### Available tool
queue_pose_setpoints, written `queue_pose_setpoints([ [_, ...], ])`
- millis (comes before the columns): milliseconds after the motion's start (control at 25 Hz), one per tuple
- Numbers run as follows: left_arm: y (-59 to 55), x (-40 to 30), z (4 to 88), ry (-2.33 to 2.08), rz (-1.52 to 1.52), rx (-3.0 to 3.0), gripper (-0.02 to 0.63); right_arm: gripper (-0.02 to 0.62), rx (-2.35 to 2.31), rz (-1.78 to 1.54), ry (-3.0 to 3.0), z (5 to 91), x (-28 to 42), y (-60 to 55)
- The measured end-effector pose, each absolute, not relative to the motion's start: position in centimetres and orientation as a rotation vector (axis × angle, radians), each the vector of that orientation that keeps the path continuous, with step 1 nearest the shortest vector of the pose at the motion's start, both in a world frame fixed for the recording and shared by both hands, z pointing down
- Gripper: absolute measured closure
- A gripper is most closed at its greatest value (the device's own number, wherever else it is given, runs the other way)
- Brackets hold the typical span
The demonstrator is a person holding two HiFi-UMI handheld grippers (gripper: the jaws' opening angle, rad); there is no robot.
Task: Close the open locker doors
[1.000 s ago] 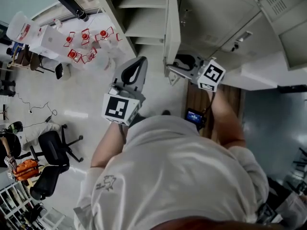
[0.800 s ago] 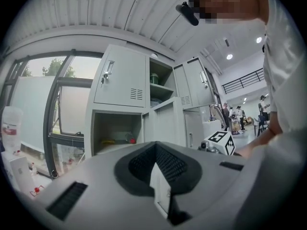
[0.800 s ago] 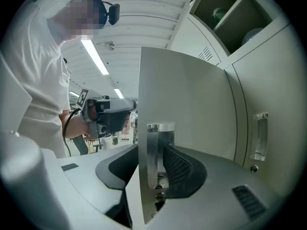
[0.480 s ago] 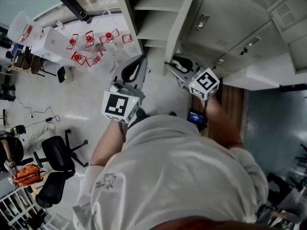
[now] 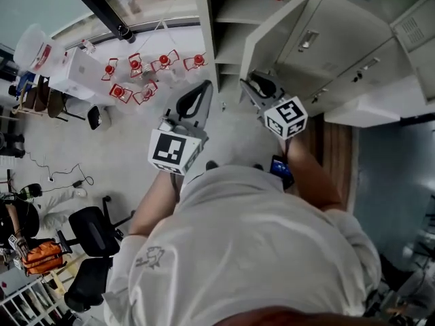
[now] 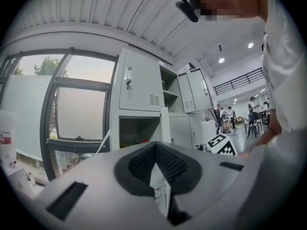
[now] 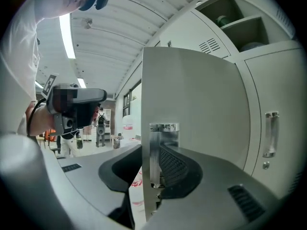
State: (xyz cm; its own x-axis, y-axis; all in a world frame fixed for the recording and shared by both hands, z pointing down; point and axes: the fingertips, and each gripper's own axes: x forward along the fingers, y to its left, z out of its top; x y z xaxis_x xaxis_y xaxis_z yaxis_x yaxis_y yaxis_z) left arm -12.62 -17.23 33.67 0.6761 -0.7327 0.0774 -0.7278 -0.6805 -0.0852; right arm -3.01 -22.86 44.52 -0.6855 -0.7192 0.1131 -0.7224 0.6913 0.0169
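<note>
**Right hand-held gripper (image 5: 250,85) at the edge of the half-open door (image 5: 275,26)**
The door stood swung partway out from its locker (image 5: 228,19). The right hand-held gripper straddled the door's free edge at the latch plate (image 7: 163,128), its jaws about half wide and just then closing in, one pad beside the plate and the other clear of the door. Left of the door and apart from it, the left hand-held gripper (image 5: 202,90) hung with its jaws together, holding nothing.
</note>
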Motion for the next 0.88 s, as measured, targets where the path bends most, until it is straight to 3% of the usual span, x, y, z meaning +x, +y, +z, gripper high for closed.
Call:
queue_pose_setpoints([
  [880,-18.6,-22.3,33.8,1.250,-0.027,-2.864,0.606,0.489,1.637,0.109,-2.552,44.5,-7.7,-32.9],
])
